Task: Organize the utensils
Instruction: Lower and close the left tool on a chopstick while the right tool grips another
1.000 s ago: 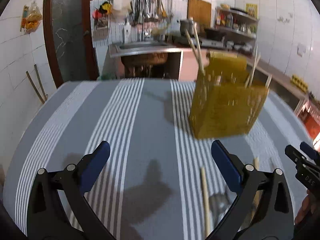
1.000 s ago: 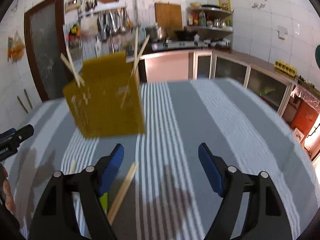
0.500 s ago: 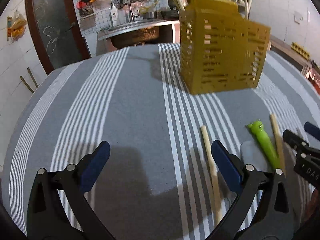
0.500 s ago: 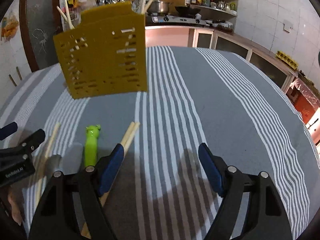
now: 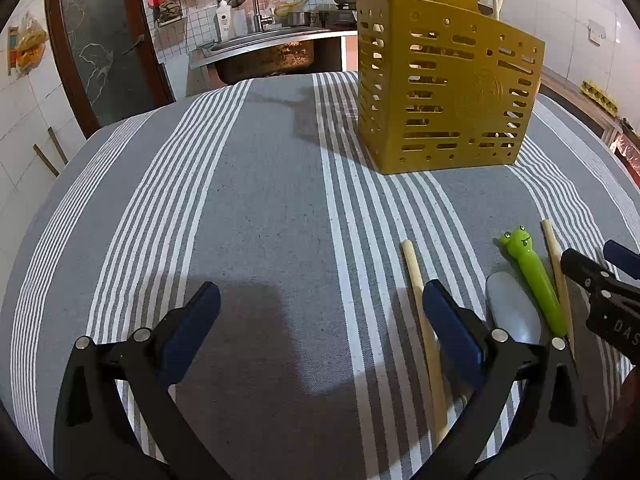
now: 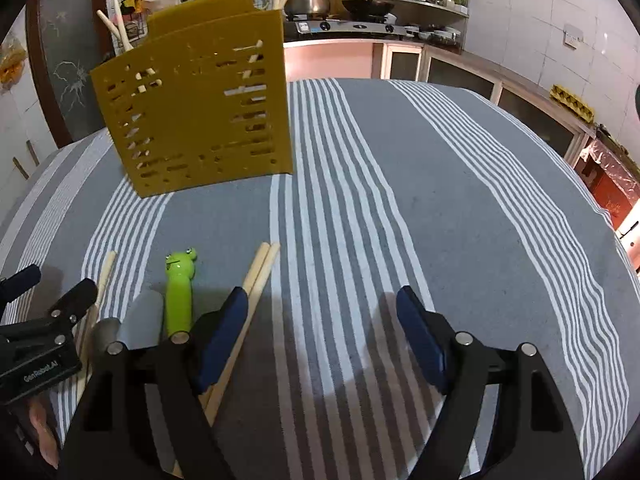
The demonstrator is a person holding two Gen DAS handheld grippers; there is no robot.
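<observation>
A yellow slotted utensil holder point(image 5: 448, 92) point(image 6: 192, 116) stands on the striped tablecloth with several chopsticks sticking out of its top. On the cloth lie a spoon with a green frog handle point(image 5: 536, 280) point(image 6: 179, 292), a single chopstick point(image 5: 422, 320) point(image 6: 96, 304) and a pair of chopsticks point(image 6: 248, 308) point(image 5: 556, 276). My left gripper point(image 5: 320, 312) hovers open above the cloth, left of the single chopstick. My right gripper point(image 6: 320, 316) is open too, its left finger over the chopstick pair. Nothing lies between either pair of fingers.
The grey cloth with white stripes point(image 5: 260, 208) covers a round table. Behind it are a sink point(image 5: 264, 52), a stove with pots point(image 6: 320, 8), shelves and a dark door point(image 5: 96, 48). A hand point(image 6: 40, 424) shows at the lower left of the right wrist view.
Both grippers have dropped and tilted down toward the table. The holder now sits higher in both views, and the spoon and loose chopsticks have come into sight. The jaws kept their width.
</observation>
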